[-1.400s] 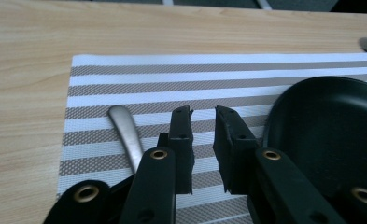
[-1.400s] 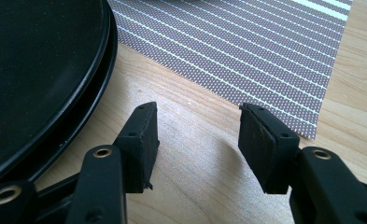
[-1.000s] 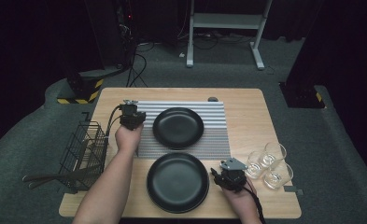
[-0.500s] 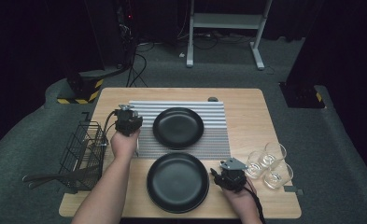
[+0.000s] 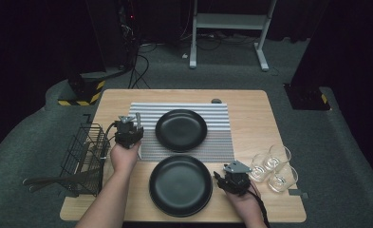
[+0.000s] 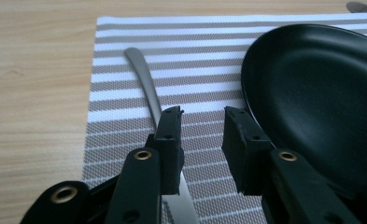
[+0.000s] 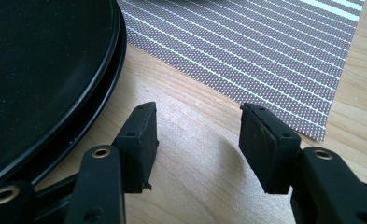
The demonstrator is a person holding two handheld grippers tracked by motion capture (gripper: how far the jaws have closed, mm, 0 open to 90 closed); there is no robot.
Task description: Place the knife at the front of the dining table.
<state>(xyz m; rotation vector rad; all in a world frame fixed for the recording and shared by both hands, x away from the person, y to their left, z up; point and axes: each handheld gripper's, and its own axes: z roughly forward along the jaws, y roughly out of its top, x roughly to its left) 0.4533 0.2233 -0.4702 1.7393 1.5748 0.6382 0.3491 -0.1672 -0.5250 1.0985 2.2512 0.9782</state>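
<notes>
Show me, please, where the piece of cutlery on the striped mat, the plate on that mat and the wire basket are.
piece of cutlery (image 6: pixel 146 81), left gripper view, on its handle.
plate on the mat (image 5: pixel 181 129), high view, on its centre.
wire basket (image 5: pixel 82 137), high view, on its rim.

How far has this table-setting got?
Done: a black plate sits on the striped mat, with a piece of cutlery beside it. In hand: the left gripper, jaws just opening, has nothing clamped. Left: the glasses, the nearer plate and basket cutlery.
</notes>
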